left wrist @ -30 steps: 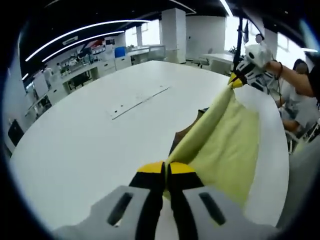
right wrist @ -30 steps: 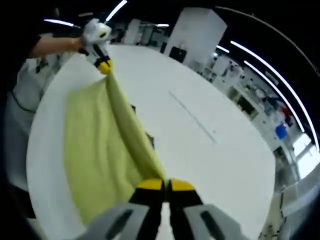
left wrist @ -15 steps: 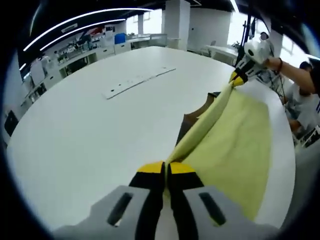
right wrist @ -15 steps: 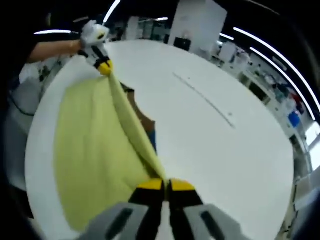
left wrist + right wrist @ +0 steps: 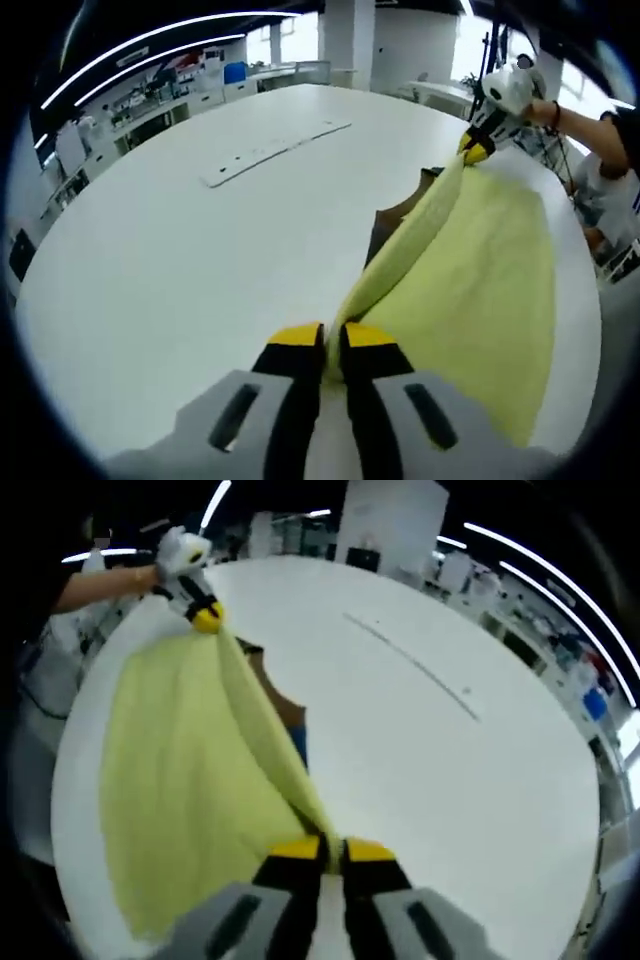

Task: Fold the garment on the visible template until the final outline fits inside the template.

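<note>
Yellow garment (image 5: 470, 280) stretched taut above white table (image 5: 180, 260), its fold edge pinched by your left gripper (image 5: 332, 340) and right gripper (image 5: 333, 848), both clamped on cloth. Brown template (image 5: 395, 215) partly hidden beneath. Risk: uneven lowering skews fold, outline overhangs template; edge slips from either grip.

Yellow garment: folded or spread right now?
Spread, not folded: the yellow garment is held by one edge, stretched between the left gripper and right gripper, its body draping toward the white table.

Grey left gripper (image 5: 333, 345), yellow-tipped black jaws
</note>
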Demonstrator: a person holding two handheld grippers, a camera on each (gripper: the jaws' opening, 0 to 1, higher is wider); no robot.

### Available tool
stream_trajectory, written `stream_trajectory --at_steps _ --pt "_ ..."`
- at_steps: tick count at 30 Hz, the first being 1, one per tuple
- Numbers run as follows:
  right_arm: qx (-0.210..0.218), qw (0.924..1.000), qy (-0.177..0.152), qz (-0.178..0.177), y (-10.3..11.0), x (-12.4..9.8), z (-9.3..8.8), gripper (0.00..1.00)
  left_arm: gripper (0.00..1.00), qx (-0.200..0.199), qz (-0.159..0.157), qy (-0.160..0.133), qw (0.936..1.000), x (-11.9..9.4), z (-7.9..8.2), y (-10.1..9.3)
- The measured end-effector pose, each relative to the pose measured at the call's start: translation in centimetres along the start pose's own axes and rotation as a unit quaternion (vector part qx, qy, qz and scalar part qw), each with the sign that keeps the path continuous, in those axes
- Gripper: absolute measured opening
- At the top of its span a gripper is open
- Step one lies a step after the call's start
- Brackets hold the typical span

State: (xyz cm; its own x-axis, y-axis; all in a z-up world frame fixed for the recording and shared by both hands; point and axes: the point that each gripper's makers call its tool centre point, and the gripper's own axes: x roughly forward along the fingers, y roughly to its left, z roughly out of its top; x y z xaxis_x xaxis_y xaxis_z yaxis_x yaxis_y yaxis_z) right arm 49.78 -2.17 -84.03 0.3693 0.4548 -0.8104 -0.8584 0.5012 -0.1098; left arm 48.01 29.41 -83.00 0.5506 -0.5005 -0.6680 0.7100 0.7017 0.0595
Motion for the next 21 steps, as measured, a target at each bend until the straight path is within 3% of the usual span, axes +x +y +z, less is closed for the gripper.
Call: stream_trajectory --at_steps 3,7,16,21 --pt "0.005 0.9999 -0.005 -0.011 -0.3 -0.8 0.2 0.14 0.12 -0.011 0.003 0.0 0.9999 -0.7 -0.1 -0.1" --pt "0.004 0.9994 -0.033 -0.008 0.4 -1.9 1.4 0.21 0.12 0.005 0.004 -0.016 0.9998 -1.9 0.3 0.2" --pt "-0.032 0.9986 -0.042 -0.008 1.1 -2.6 1.8 0.16 0.13 0.067 0.0 0.013 0.9977 -2.7 -0.7 -0.5" --pt "-0.049 0.9986 -0.022 -0.008 0.9 -1.6 0.6 0.19 0.13 0.094 -0.001 0.029 0.9951 -2.2 -1.6 -0.2"
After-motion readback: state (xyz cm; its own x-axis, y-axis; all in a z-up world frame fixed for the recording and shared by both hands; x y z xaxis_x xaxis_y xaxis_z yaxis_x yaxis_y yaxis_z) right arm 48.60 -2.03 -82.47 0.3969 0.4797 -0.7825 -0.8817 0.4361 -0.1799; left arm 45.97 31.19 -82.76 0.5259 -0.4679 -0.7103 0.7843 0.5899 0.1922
